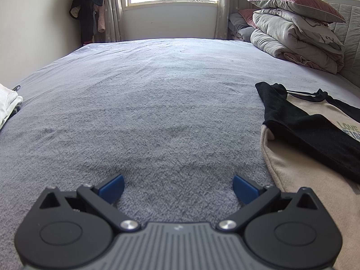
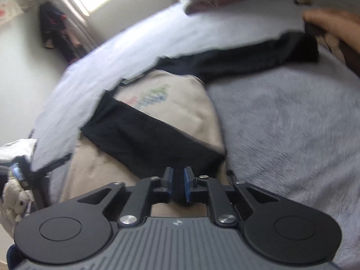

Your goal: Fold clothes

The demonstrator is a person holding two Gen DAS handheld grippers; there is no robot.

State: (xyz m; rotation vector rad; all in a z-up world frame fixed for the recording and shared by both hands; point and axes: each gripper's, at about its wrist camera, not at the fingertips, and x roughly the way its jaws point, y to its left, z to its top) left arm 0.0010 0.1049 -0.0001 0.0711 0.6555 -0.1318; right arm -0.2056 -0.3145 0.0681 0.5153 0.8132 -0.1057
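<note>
A beige sweatshirt (image 2: 180, 103) with black sleeves and a coloured print lies on the grey bed sheet (image 2: 292, 123). One black sleeve (image 2: 144, 135) is folded across the body, and its end sits between the blue pads of my right gripper (image 2: 179, 180), which is shut on it. The other sleeve (image 2: 247, 56) stretches to the upper right, where a person's hand (image 2: 333, 22) is at its cuff. In the left wrist view the sweatshirt (image 1: 303, 180) is at the right edge. My left gripper (image 1: 178, 187) stands open over bare sheet (image 1: 157, 101), holding nothing.
Folded quilts and a pillow (image 1: 292, 33) are stacked at the far right of the bed. A white garment (image 1: 6, 105) lies at the left edge. Clothes (image 1: 90, 11) hang in the corner by the window. A plush toy (image 2: 15, 202) sits low on the left.
</note>
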